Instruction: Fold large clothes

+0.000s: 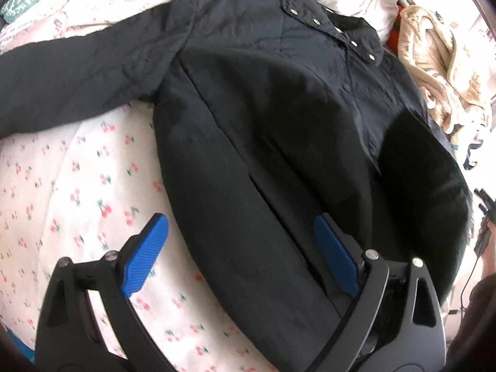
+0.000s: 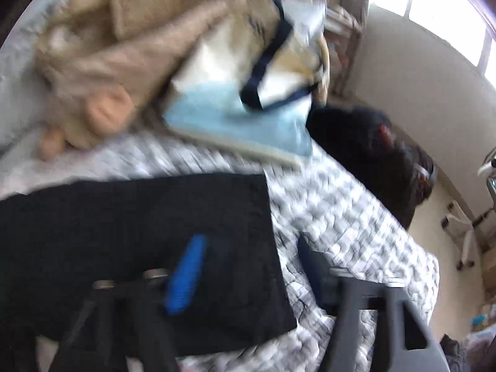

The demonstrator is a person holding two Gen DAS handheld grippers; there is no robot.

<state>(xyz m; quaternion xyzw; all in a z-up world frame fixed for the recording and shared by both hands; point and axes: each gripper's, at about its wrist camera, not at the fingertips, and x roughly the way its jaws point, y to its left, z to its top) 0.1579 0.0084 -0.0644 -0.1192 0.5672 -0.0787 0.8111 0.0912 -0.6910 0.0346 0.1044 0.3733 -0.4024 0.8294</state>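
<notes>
Blue-padded fingers of the left claw (image 1: 240,255) fill the near edge of the left wrist view, standing wide apart with nothing between the pads. One finger hangs over the cherry-print bedcover (image 1: 77,186); the other lies over the lower front of the dark jacket (image 1: 263,124). That jacket is spread flat on the bed, collar with metal snaps at the far right, one sleeve stretched out to the left. A beige fleece garment (image 1: 434,71) lies crumpled beside the collar. In the blurred right wrist view, the right claw (image 2: 248,266) is likewise spread, gripping nothing; its left finger hangs above a squared black fabric panel (image 2: 139,232), its right finger above a grey-and-white quilt (image 2: 341,217). Farther off rest a light blue folded item (image 2: 232,114) and a pale bag with dark straps (image 2: 279,62).
</notes>
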